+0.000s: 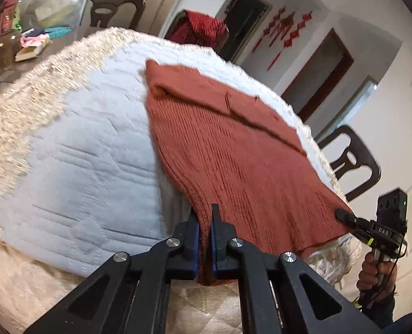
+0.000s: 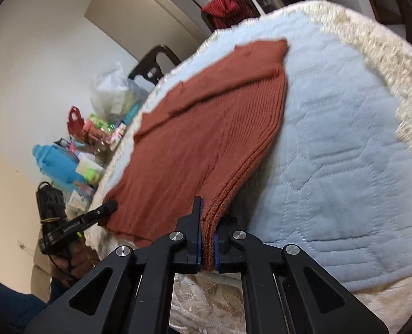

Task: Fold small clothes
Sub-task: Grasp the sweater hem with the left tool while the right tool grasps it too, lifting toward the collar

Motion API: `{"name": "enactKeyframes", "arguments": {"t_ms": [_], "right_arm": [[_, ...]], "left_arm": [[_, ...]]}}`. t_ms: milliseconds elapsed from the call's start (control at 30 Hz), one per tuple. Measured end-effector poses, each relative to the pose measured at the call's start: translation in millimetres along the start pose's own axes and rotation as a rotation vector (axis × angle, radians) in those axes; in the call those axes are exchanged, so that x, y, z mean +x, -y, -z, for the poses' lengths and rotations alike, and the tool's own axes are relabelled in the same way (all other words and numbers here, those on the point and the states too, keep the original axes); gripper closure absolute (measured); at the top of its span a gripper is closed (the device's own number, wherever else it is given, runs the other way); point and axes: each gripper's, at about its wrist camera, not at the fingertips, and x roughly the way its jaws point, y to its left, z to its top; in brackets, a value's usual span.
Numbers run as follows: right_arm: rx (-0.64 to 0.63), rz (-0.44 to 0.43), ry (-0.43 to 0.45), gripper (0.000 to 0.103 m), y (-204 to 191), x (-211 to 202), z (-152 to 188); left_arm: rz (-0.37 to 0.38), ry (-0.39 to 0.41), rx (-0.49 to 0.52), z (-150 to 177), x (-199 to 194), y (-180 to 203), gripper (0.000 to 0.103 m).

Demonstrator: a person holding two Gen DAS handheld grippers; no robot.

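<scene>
A rust-red knitted garment (image 1: 233, 144) lies spread on a pale blue quilted mat (image 1: 89, 150). Its near edge is lifted at both corners. In the left wrist view, my left gripper (image 1: 204, 215) is shut on the garment's near left corner, and the knit is bunched between the blue pads. Far right in that view, a hand holds my right gripper (image 1: 343, 215), which pinches the other near corner. In the right wrist view, my right gripper (image 2: 209, 215) is shut on the folded edge of the garment (image 2: 206, 117). My left gripper (image 2: 108, 207) bites the corner at the left.
A cream fringed cloth (image 1: 39, 89) covers the table under the mat. Dark chairs (image 1: 350, 164) stand around it, one draped with red fabric (image 1: 200, 27). Beyond the table edge are a plastic bag (image 2: 114, 91), a blue bag (image 2: 55, 164) and small packets.
</scene>
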Motion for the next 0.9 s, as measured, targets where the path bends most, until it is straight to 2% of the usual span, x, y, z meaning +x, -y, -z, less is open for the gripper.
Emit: {"name": "enactKeyframes", "arguments": {"t_ms": [167,267,333,733,900], "right_arm": [[0.036,0.004,0.053,0.098,12.4,-31.5,5.8],[0.059,0.011,0.032,0.098,20.4,-26.1,13.6],[0.08,0.03,-0.001,0.098,27.6,-13.6,18.2],[0.035,-0.02,0.013,0.098,16.7,-17.0,9.2],[-0.004,-0.066,0.074,0.098,5.5,-22.8,-13.1]], "left_arm": [[-0.009,0.022,-0.041,5.0,-17.7,-18.8,0.096],[-0.023,-0.025,-0.062,14.8,-5.5,-26.0,0.096],[-0.019,-0.022,-0.069,15.8,-6.0,-28.8,0.096],[0.012,0.024,-0.033,-4.6,-18.0,-16.9,0.096],[0.042,0.091,-0.005,-27.4,-23.3,-6.5,0.096]]}}
